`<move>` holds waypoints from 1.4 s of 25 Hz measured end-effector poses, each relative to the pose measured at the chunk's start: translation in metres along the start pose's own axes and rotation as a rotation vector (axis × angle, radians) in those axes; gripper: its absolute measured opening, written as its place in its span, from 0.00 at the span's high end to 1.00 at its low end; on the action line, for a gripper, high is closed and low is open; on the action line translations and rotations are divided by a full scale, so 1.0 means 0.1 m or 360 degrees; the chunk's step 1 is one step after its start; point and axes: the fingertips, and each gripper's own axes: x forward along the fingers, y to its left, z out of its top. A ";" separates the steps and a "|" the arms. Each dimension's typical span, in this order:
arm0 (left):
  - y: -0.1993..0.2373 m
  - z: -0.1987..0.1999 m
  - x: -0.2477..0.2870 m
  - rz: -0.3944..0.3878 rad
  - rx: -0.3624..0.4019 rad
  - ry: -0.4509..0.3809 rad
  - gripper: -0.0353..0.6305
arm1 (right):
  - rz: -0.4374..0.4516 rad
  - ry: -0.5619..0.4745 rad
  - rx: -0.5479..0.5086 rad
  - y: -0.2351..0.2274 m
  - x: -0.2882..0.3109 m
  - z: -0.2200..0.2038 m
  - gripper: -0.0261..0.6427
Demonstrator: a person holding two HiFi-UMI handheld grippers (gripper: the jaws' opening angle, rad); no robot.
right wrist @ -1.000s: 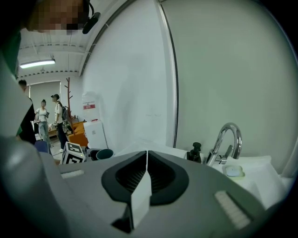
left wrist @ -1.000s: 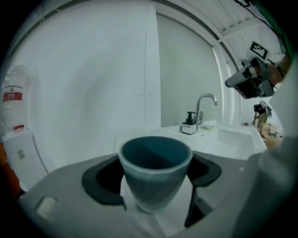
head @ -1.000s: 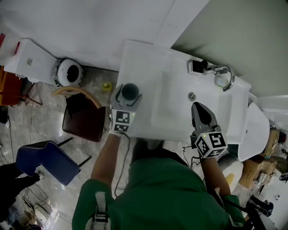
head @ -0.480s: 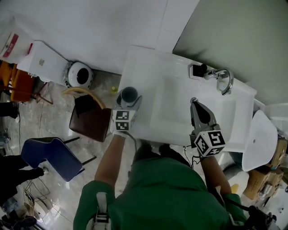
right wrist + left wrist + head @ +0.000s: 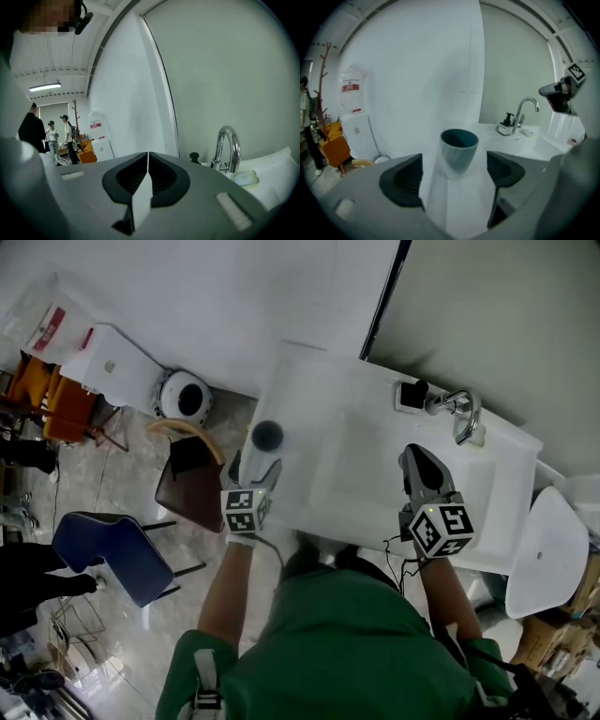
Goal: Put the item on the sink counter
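Observation:
A grey-blue cup (image 5: 267, 435) stands upright on the left part of the white sink counter (image 5: 305, 381). My left gripper (image 5: 260, 465) is just short of it on the near side, its jaws opening wide. In the left gripper view the cup (image 5: 459, 147) stands free a little beyond the gripper (image 5: 454, 178), and neither pad touches it. My right gripper (image 5: 424, 465) hovers over the right side of the basin, shut with nothing in it. The right gripper view shows that gripper (image 5: 147, 161) with its jaws pressed together.
The basin (image 5: 366, 474) is in the middle of the counter, with a chrome faucet (image 5: 461, 409) and a soap dispenser (image 5: 410, 393) at its back right. On the floor to the left are a brown stool (image 5: 192, 488), a blue chair (image 5: 108, 554) and a round white bin (image 5: 186, 395).
The left gripper's jaws were around the cup; now they have let go and drawn back toward me, and the cup stays on the counter. The right gripper has barely moved.

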 end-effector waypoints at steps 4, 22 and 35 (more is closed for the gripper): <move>0.00 0.39 -0.49 0.0069 -0.0023 -0.0196 0.44 | 0.0035 -0.0063 -0.0014 -0.02 -0.04 0.15 0.95; -1.11 2.58 -1.50 -0.0117 0.0203 -0.0852 0.95 | 0.0133 -0.0462 -0.0245 0.34 -0.42 1.17 0.95; -1.46 3.02 -1.66 -0.0164 0.0247 -0.0999 0.95 | -0.0120 -0.0757 -0.0397 0.10 -1.15 1.72 0.95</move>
